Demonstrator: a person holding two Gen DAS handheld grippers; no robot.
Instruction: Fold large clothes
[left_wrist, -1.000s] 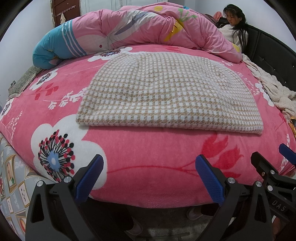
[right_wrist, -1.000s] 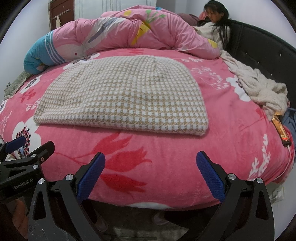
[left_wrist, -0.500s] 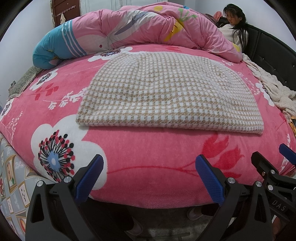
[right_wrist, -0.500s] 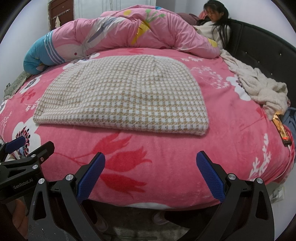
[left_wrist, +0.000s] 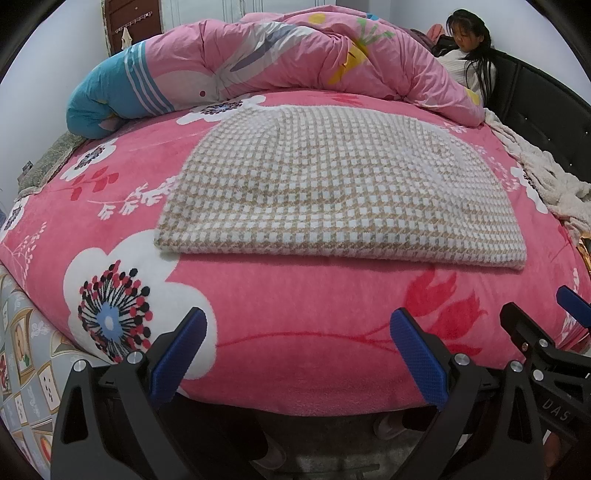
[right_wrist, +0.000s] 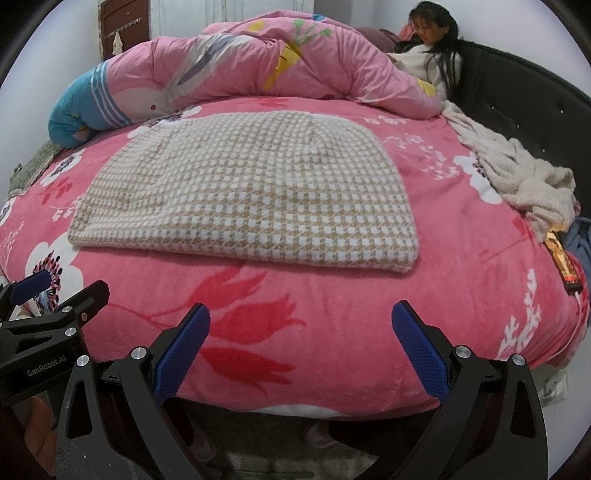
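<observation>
A beige and white houndstooth garment lies flat and folded on the pink flowered bed cover; it also shows in the right wrist view. My left gripper is open and empty, held off the bed's front edge, short of the garment's near hem. My right gripper is open and empty, also off the front edge, nearer the garment's right corner. Each gripper shows at the edge of the other's view.
A rolled pink quilt lies behind the garment. A person sits at the back right against a black headboard. A cream fleece blanket lies at the right, with a small orange packet near the edge.
</observation>
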